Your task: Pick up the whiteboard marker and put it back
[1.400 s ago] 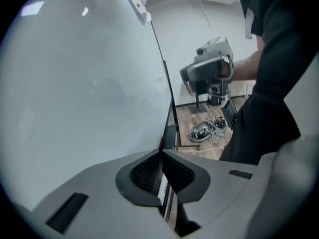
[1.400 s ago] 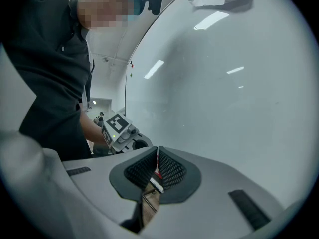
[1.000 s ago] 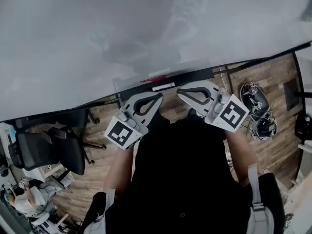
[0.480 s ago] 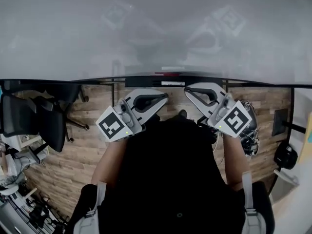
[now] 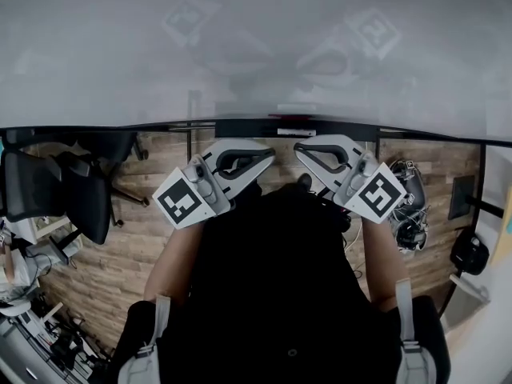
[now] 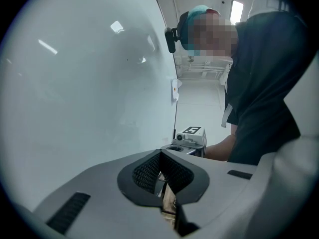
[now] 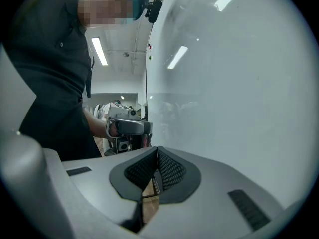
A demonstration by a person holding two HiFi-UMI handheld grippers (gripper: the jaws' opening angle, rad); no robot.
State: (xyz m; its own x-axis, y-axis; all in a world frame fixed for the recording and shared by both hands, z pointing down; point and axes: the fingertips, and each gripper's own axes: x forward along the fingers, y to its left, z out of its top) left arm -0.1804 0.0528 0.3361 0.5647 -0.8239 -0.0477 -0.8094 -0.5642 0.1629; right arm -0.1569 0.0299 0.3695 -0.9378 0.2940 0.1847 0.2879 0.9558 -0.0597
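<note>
A large whiteboard (image 5: 240, 46) fills the top of the head view, with a black ledge (image 5: 232, 126) along its bottom edge. A thin red streak, perhaps the marker (image 5: 294, 119), lies on that ledge beside a white strip; it is too blurred to be sure. My left gripper (image 5: 270, 153) and right gripper (image 5: 298, 147) hover just below the ledge, tips pointing at each other. Both are shut with nothing between the jaws. In the left gripper view the left gripper (image 6: 160, 152) faces the right one (image 6: 192, 136). In the right gripper view the right gripper (image 7: 157, 148) faces the left one (image 7: 127, 128).
A black office chair (image 5: 56, 186) stands on the wooden floor at the left. Dark gear with cables (image 5: 408, 214) lies on the floor at the right. The whiteboard (image 6: 89, 83) runs close alongside both grippers. The person's dark torso fills the lower middle.
The head view has levelled out, so the ledge now runs straight across. Both grippers stay shut, close together and just under the ledge; the right one has shifted slightly left.
</note>
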